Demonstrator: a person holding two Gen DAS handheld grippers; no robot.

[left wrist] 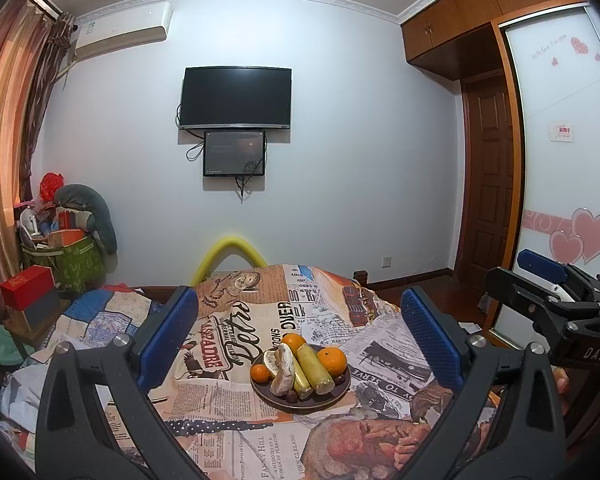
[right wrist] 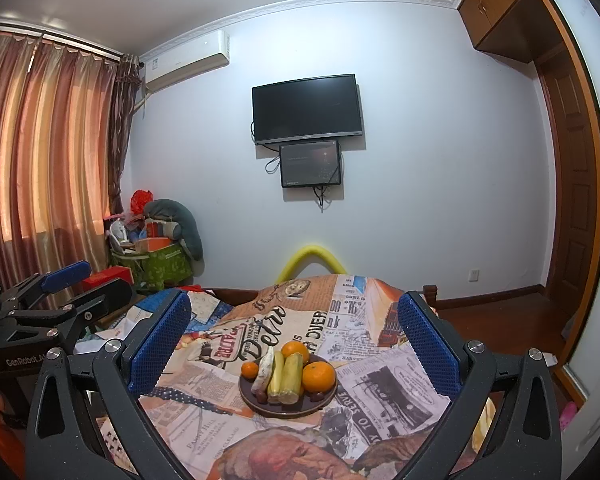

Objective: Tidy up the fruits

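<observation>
The bedspread point(left wrist: 384, 344), a newspaper-print cloth, runs out ahead of both grippers and carries everything the task concerns. On it sits a dark round plate point(left wrist: 320, 400), which lies straight ahead of the left gripper point(left wrist: 300, 340) and a little below the line between its jaws, well short of contact. From the right gripper point(right wrist: 292, 340) the plate point(right wrist: 300, 410) likewise lies ahead and low, almost centred between the jaws. Neither looks clearly nearer; the right gripper's view frames the plate a touch more centrally, so I would judge it marginally better lined up.

Both grippers stand wide open and hold nothing, their blue pads spread far to either side of the plate.

The fruit is heaped, all touching. Two pale yellow-green sticks point(left wrist: 315, 368), possibly cut sugarcane, lie side by side with their long axes running away from the jaws, angled slightly leftward at the far end; a grasp would close across them without much turning. Left of them is a peeled citrus point(left wrist: 282, 364) with its loose rind. A large orange point(left wrist: 332, 361) sits right of the sticks, another orange point(left wrist: 294, 342) behind them, and a small mandarin point(left wrist: 260, 373) at the left rim. Several small dark fruits point(left wrist: 292, 396) rest at the near edge, too small to identify.
</observation>
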